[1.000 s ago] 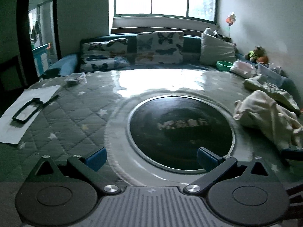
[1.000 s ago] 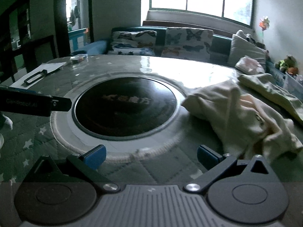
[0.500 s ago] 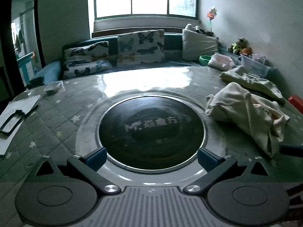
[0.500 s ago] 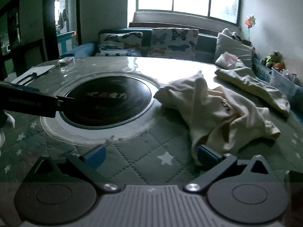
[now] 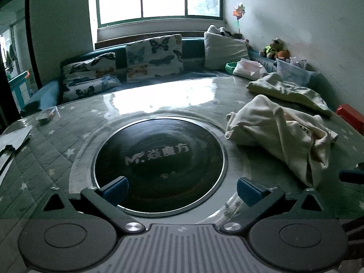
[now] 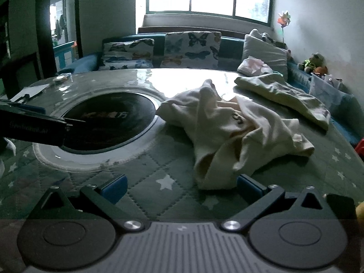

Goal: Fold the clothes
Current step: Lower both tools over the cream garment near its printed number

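Note:
A crumpled cream garment (image 6: 232, 132) lies on the green quilted table, just ahead of my right gripper (image 6: 180, 187), which is open and empty; the cloth's near end reaches close to its right finger. In the left wrist view the same garment (image 5: 279, 134) lies to the right. My left gripper (image 5: 182, 187) is open and empty over the black round hob (image 5: 159, 159). A second pale garment (image 6: 282, 93) lies farther back right; it also shows in the left wrist view (image 5: 286, 89).
The left gripper's body (image 6: 34, 127) shows at the left edge of the right wrist view. Papers (image 5: 13, 136) and a small clear box (image 5: 47, 113) sit at the table's left. A sofa with butterfly cushions (image 5: 154, 56) stands behind. A red box (image 5: 350, 116) is at the right.
Both grippers have swung to the right and moved closer to the cream garment, which now sits nearer the middle of the right wrist view. Both stay open.

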The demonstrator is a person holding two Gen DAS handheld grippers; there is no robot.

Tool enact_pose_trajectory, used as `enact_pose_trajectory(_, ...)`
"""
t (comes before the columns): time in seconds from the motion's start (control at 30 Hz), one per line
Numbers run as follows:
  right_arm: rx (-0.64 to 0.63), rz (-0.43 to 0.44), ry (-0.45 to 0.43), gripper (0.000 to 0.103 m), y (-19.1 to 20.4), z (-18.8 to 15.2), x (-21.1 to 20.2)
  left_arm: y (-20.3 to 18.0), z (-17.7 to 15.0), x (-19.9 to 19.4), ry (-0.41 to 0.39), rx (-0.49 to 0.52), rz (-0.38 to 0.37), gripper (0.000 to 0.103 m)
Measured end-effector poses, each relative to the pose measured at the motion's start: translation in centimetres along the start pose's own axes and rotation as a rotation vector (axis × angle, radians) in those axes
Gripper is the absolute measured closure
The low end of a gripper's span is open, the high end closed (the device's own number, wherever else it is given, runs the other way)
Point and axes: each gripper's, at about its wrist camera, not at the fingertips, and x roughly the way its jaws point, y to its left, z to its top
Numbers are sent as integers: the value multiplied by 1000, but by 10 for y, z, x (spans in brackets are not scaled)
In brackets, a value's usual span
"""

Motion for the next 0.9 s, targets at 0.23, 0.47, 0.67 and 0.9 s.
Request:
enact_pose_trajectory(0.23, 22, -23, -2, 0, -11, 2, 0, -11, 5, 9, 10, 18, -15, 0)
enact_pose_trajectory(0.47, 38, -41, -4, 1, -22, 4, -1, -25, 10, 15, 12, 45, -32, 0)
enact_pose_trajectory(0.67, 58, -50, -2, 3, -32, 5, -1, -35, 15, 19, 15, 64, -43, 0)
enact_pose_trajectory(0.9, 83, -58, 2, 6, -42, 6, 0, -44, 19, 26, 29, 81, -50, 0)
